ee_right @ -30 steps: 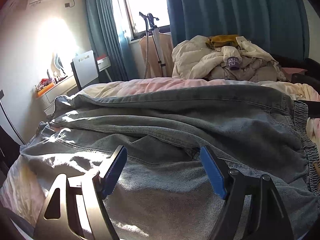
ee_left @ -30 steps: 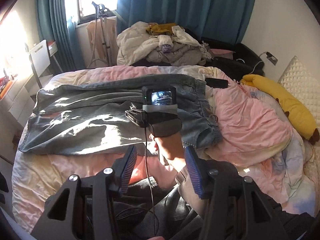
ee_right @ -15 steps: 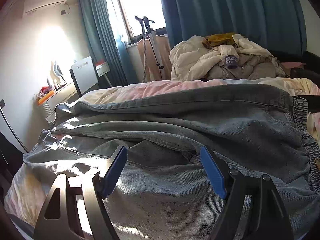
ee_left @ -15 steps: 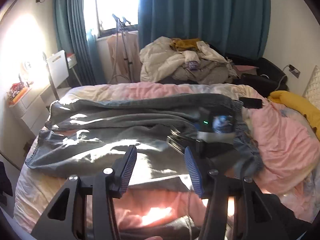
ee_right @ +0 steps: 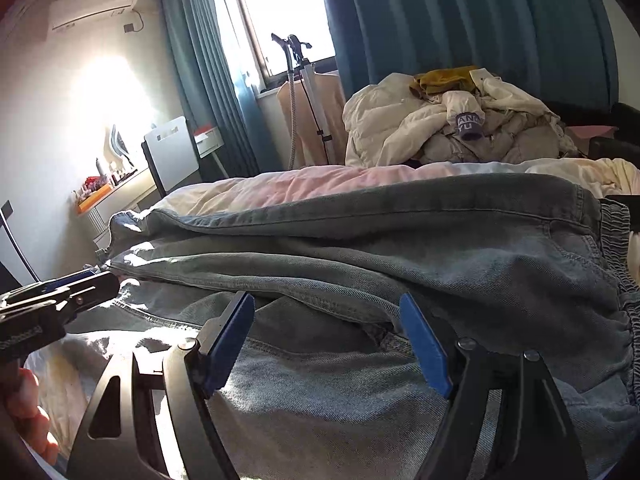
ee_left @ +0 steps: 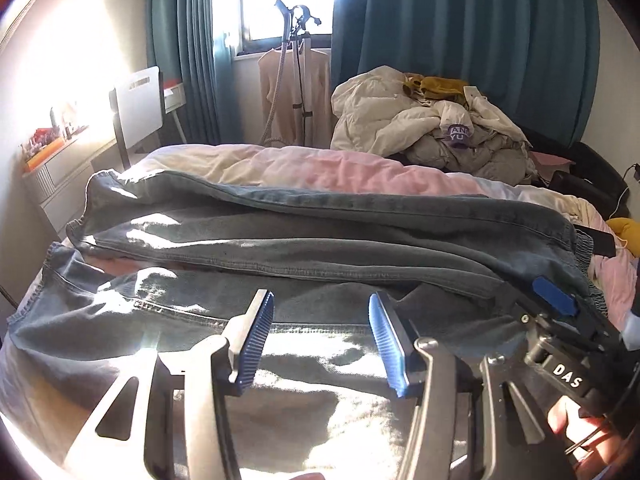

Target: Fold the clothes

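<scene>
Grey-blue denim jeans (ee_left: 320, 240) lie spread across the bed, legs to the left and elastic waistband (ee_right: 616, 248) to the right; they also show in the right wrist view (ee_right: 440, 248). My left gripper (ee_left: 320, 340) is open and empty, low over the near leg. My right gripper (ee_right: 328, 340) is open and empty, low over the jeans near the crotch. The right gripper shows at the right edge of the left wrist view (ee_left: 556, 300). The left gripper shows at the left edge of the right wrist view (ee_right: 60, 292).
A pink and cream duvet (ee_left: 320, 168) covers the bed. A pile of pale clothes (ee_left: 432, 124) sits beyond the bed by teal curtains. A garment steamer stand (ee_left: 296, 80), a white chair (ee_left: 138, 108) and a cluttered desk (ee_left: 48, 148) stand at the left. A black phone (ee_left: 600, 240) lies by the waistband.
My left gripper has come forward and down to the jeans, beside the right gripper. The right gripper has edged closer to the denim.
</scene>
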The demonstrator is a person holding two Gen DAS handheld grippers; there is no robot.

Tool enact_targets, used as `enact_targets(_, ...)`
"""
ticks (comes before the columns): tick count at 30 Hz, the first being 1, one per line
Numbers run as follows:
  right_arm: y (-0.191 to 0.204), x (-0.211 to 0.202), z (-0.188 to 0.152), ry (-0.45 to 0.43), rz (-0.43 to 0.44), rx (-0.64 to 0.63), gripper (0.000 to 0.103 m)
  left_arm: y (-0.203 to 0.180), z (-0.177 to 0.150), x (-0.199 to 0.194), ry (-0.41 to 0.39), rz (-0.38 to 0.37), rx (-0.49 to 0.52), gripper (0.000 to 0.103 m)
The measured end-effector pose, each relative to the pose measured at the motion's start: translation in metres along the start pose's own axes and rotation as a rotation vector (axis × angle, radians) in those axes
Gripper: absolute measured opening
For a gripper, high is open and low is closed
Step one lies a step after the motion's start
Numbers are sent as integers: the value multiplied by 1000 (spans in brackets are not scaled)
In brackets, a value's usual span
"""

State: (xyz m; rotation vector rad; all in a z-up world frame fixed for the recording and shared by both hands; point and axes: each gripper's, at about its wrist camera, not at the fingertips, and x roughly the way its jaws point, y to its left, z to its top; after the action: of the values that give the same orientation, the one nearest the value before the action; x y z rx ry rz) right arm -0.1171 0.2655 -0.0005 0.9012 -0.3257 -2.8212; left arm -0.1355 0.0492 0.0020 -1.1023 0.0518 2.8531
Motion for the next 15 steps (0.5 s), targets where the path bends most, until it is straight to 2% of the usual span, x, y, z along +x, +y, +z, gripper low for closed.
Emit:
enact_targets(3, 5, 9, 8, 12, 24, 5, 66, 6, -6, 16, -5, 8, 29, 51)
enact_targets(8, 28, 34, 33, 33, 34, -22, 61, 19, -14, 36, 5, -1, 29, 51)
enact_targets(10, 37, 59, 46, 86, 4, -28, 59, 25, -18, 42, 12, -2, 21, 51)
enact_targets(12, 42, 87, 54, 155, -39, -27, 46, 29, -19, 46, 16, -34, 5, 51)
enact_targets(15, 39, 118, 68, 194, -51, 17, 43, 29, -18, 48, 8, -23, 17, 51)
